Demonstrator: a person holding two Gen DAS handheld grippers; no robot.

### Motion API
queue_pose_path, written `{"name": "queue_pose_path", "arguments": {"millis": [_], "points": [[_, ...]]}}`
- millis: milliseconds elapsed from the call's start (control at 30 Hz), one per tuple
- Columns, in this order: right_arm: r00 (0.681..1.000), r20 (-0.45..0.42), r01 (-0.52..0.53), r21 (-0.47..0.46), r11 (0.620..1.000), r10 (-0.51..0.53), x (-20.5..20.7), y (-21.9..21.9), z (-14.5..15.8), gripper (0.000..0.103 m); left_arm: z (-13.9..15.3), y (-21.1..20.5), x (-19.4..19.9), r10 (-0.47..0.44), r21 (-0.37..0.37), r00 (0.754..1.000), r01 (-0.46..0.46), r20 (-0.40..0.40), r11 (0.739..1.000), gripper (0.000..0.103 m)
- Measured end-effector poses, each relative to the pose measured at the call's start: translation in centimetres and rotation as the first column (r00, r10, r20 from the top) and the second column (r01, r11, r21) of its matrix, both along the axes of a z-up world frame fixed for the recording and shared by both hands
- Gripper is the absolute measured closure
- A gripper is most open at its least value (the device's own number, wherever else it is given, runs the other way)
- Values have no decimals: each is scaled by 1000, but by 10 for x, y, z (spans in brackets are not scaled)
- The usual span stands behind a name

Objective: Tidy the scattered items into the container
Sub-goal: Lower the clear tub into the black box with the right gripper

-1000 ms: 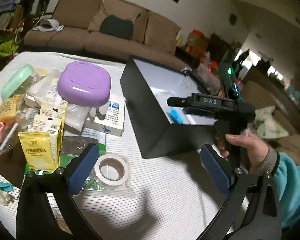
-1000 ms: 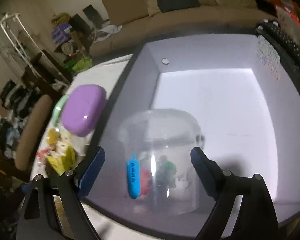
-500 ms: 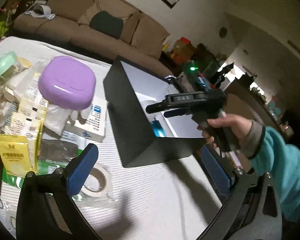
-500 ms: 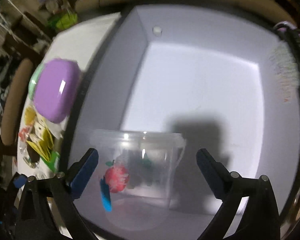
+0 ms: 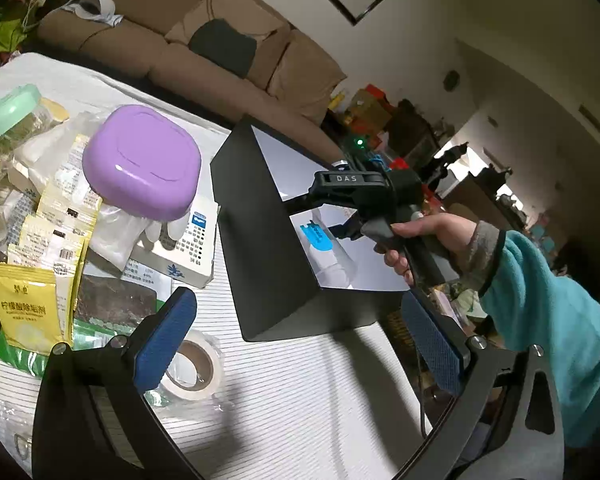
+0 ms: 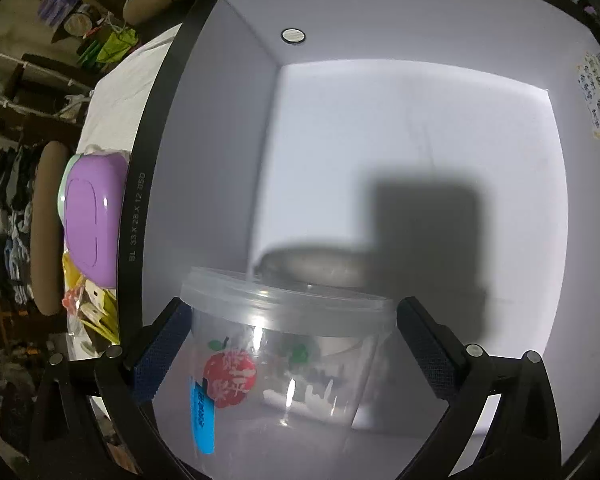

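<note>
A black box with a white inside (image 5: pixel 260 240) stands on the white table. A clear lidded tub with an apple print (image 6: pixel 284 360) rests in the box's near corner. My right gripper (image 6: pixel 294 306) points steeply down into the box and is open, its blue pads (image 6: pixel 160 344) just clear of the tub's sides. The left wrist view shows the tub (image 5: pixel 332 256) under that gripper, held by a person's hand (image 5: pixel 428 236). My left gripper (image 5: pixel 296 298) hovers open and empty over the table, in front of the box. A tape roll (image 5: pixel 192 368) lies by its left finger.
Left of the box lie a purple case (image 5: pixel 140 168), a white carton (image 5: pixel 180 248), several yellow sachets (image 5: pixel 24 308), plastic bags and a green-lidded container (image 5: pixel 4 116). A brown sofa stands behind the table. The teal sleeve (image 5: pixel 548 320) crosses the right side.
The right gripper's jaws widened off the tub and it tipped further down over the box. The left gripper drifted a little, so the box now sits more centred in its view.
</note>
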State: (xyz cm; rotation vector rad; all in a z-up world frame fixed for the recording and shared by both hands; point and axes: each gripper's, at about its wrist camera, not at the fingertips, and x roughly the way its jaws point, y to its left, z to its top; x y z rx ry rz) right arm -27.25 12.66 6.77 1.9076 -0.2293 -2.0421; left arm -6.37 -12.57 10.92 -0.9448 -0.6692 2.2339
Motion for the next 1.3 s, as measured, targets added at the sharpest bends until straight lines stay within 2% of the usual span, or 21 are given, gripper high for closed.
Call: {"name": "queue_pose_path", "arguments": {"millis": [233, 333, 400, 500, 600, 700, 800, 900, 967, 1067, 1133, 1233, 1300], "points": [[990, -141, 10, -38, 999, -15, 29, 0, 16, 1, 0, 8, 0, -8, -32, 1000, 8, -10, 999, 0], [973, -232, -2, -13, 1000, -1, 45, -3, 30, 2, 1, 13, 1, -18, -45, 1000, 17, -17, 999, 0], [948, -318, -8, 28, 1000, 17, 57, -6, 44, 2, 1, 17, 1, -22, -62, 1000, 21, -20, 998, 0], [886, -460, -1, 103, 995, 49, 81, -11, 62, 2, -1, 19, 1, -22, -82, 1000, 20, -20, 996, 0], [858, -505, -25, 134, 991, 90, 108, -23, 58, 4, 0, 18, 2, -23, -78, 1000, 21, -21, 997, 0], [860, -481, -79, 203, 976, 170, 131, -34, 38, 4, 2, 15, 4, -22, -70, 999, 20, -30, 997, 0], [888, -445, -70, 119, 990, 117, 139, -27, 32, 6, 1, 11, 5, -15, -59, 1000, 14, -24, 998, 0], [878, -473, -35, 86, 996, 72, 131, -16, 49, 6, 1, 8, 6, -14, -53, 1000, 13, -18, 999, 0], [881, -472, -2, 56, 998, 28, 114, -7, 62, 6, 2, 8, 7, -19, -56, 1000, 17, -23, 998, 0], [909, -413, 56, -2, 998, -52, 76, 6, 65, 6, 4, 9, 6, -21, -58, 999, 19, -32, 998, 0], [930, -348, 118, -20, 993, -118, 48, 13, 58, 6, 3, 10, 4, -22, -55, 999, 20, -29, 998, 0], [929, -261, 241, -108, 964, -262, 17, 29, 44, 5, 0, 12, 2, -27, -59, 999, 26, -20, 998, 0], [934, -185, 288, -114, 951, -306, -5, 31, 28, 4, -1, 12, 2, -32, -65, 999, 31, -17, 997, 0]]}}
